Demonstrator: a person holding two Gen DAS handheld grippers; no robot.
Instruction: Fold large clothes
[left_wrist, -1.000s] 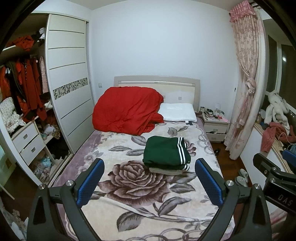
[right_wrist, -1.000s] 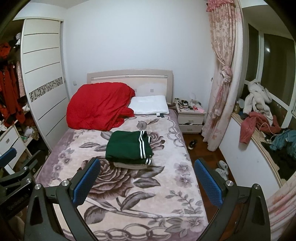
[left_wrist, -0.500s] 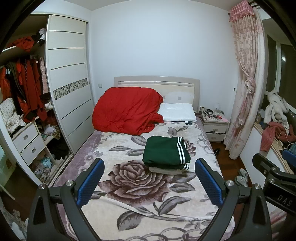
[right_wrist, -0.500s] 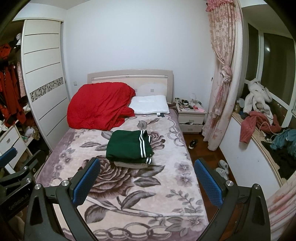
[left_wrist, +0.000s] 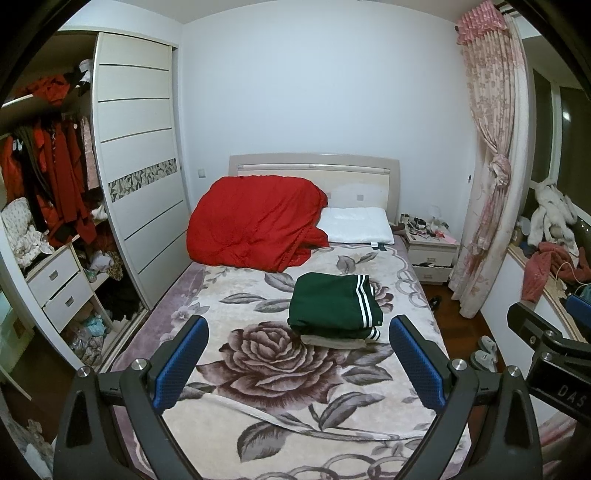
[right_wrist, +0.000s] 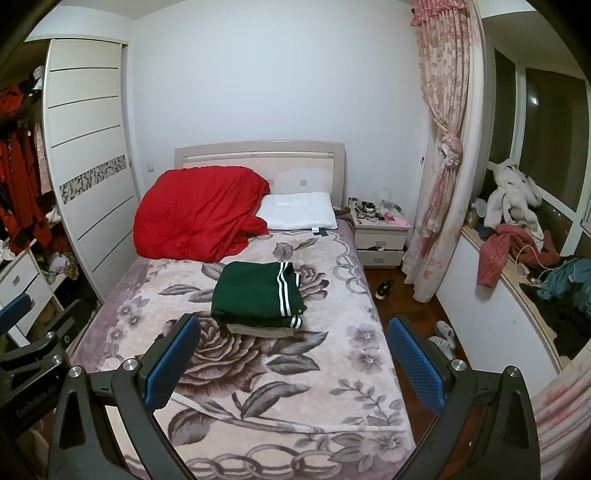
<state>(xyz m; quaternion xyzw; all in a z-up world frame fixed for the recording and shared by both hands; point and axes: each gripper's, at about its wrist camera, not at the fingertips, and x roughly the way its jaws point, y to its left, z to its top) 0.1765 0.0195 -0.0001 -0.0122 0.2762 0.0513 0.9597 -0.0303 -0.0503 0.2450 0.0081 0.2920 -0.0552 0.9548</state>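
A folded dark green garment with white stripes lies on a folded beige piece in the middle of the bed; it also shows in the right wrist view. My left gripper is open and empty, held above the foot of the bed, well short of the stack. My right gripper is open and empty at the same distance, to the right of the left one.
A red quilt and white pillow lie at the headboard. An open wardrobe stands left. A nightstand, pink curtain and a cluttered window ledge are on the right. Slippers lie on the floor.
Both views have shifted very slightly. The clothes stack and both open grippers look the same.
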